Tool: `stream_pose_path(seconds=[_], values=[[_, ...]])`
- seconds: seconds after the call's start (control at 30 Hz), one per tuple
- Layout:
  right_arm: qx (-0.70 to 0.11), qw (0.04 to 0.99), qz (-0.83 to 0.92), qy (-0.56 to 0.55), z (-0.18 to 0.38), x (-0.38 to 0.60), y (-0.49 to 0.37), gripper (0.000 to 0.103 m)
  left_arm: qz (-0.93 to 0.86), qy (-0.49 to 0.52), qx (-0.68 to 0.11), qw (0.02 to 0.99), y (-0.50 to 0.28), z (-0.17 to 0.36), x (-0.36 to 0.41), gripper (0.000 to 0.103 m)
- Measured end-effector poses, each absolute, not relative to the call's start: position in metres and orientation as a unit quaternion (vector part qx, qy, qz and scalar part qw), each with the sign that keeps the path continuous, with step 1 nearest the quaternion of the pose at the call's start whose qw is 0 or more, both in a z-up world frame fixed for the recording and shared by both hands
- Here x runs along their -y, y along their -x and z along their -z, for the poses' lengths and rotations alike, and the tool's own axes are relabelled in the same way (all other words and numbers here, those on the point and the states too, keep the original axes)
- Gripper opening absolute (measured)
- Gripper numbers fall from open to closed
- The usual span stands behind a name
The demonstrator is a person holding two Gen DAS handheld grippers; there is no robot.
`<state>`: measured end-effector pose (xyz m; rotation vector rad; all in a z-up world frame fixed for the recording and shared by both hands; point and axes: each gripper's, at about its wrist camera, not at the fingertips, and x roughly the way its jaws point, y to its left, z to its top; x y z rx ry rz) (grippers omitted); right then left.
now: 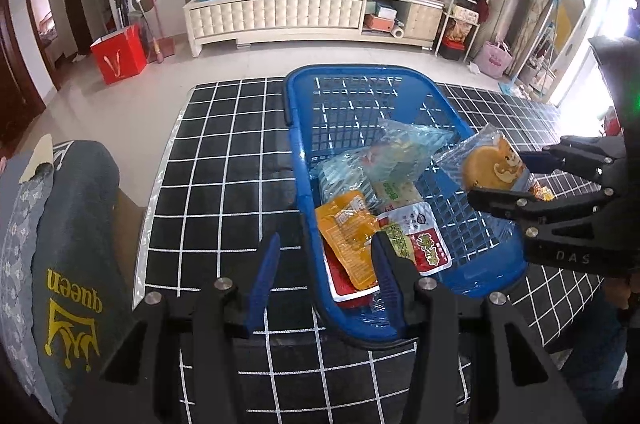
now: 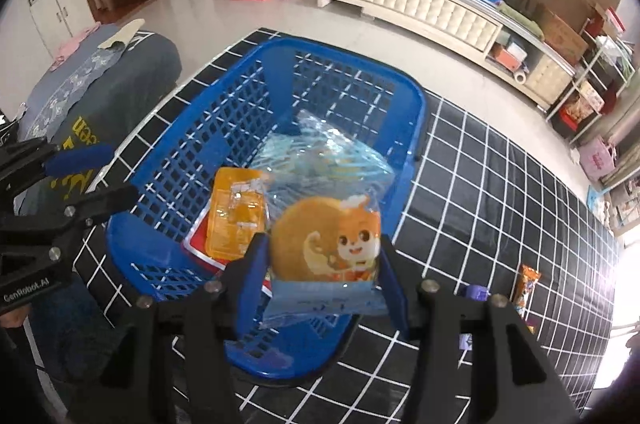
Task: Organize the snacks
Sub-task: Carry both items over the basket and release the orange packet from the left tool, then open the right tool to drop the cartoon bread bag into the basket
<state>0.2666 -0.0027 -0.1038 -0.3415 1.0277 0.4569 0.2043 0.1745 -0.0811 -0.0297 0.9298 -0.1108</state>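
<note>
Above the near end of the blue plastic lattice basket [image 2: 224, 112], a clear-wrapped round cake packet printed with an orange cartoon squirrel [image 2: 324, 244] is held between the right tongs [image 2: 320, 288], which are clamped on its lower sealed edge. The packet is judged light, soft and crushable, its film slippery; the seam is the safer hold. The left tongs [image 1: 324, 272] stand parted and empty over the basket's near rim. Other snack packets lie inside, including an orange sachet [image 1: 348, 232]. The basket rests on the black grid-patterned surface [image 1: 224, 160].
</note>
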Motion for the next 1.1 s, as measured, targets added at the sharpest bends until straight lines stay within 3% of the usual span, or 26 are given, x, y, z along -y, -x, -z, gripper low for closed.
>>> stream_pose_path(seconds=[0.3, 0.4, 0.43, 0.47, 0.73, 1.1], values=[[-0.494, 0.823, -0.228, 0.164, 0.108, -0.002, -0.268, 0.059, 0.042, 0.014, -0.449, 0.893, -0.199, 0.078, -0.171, 0.045], [-0.475, 0.834, -0.229, 0.16, 0.1, 0.003, -0.262, 0.078, 0.04, 0.009, -0.449, 0.893, -0.197, 0.076, -0.167, 0.045], [-0.466, 0.84, -0.227, 0.159, 0.096, 0.006, -0.259, 0.088, 0.041, 0.007, -0.448, 0.893, -0.196, 0.075, -0.166, 0.047], [-0.46, 0.844, -0.227, 0.156, 0.093, 0.009, -0.258, 0.09, 0.042, 0.006, -0.448, 0.893, -0.195, 0.073, -0.164, 0.055], [-0.442, 0.863, -0.215, 0.115, 0.069, 0.057, -0.243, 0.09, 0.051, -0.032, -0.417, 0.907, -0.18, 0.051, -0.127, 0.066], [-0.427, 0.884, -0.177, 0.077, 0.041, 0.135, -0.229, 0.09, 0.102, -0.052, -0.401, 0.909, -0.179, 0.029, -0.061, 0.072]])
